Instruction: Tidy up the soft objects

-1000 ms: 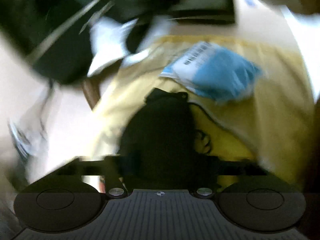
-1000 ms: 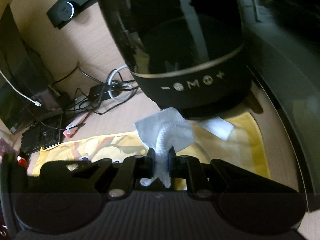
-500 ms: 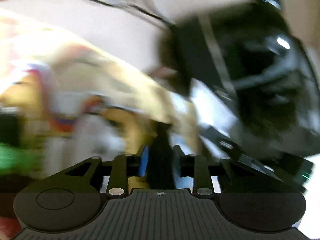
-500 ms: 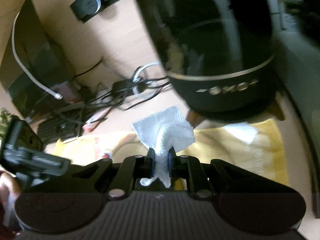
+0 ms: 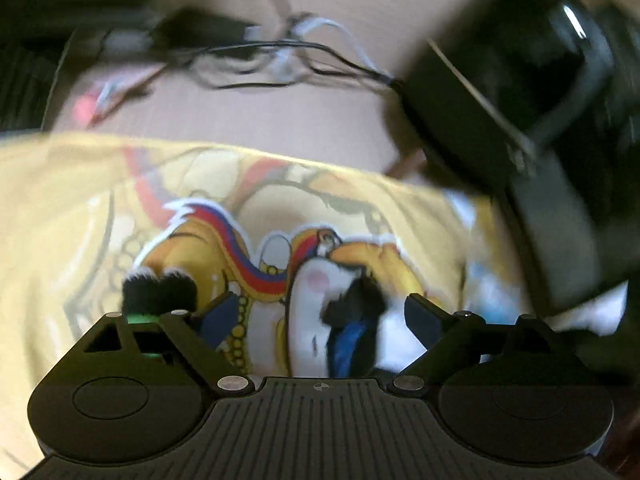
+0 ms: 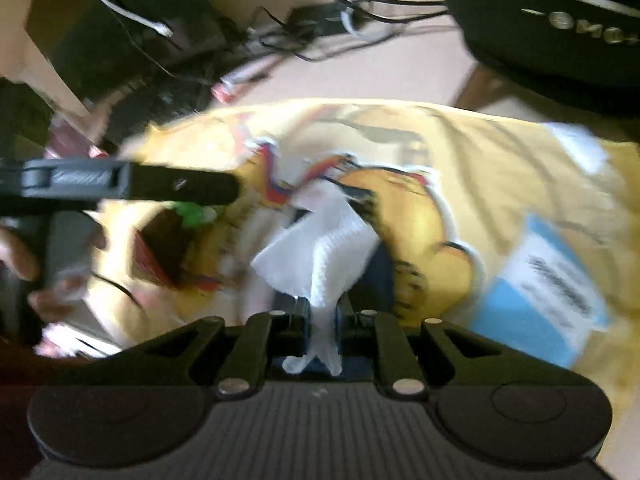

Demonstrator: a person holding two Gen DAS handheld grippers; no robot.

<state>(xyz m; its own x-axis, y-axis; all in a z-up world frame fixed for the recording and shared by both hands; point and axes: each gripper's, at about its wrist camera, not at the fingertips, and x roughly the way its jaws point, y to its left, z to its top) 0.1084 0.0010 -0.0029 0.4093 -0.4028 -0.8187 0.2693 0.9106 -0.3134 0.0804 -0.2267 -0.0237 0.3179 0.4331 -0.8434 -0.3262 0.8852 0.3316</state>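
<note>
Right hand-held gripper (image 6: 319, 320) pinches tissue (image 6: 320, 248); blue packet (image 6: 536, 292) nearby.

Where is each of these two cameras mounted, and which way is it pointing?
Left wrist: on the left gripper, looking forward along its spread fingers at the yellow printed cloth and cables.
Right wrist: on the right gripper, shut on a white tissue; the left gripper and a hand show at left.
Shared: cloth, cables, black speaker.
</note>
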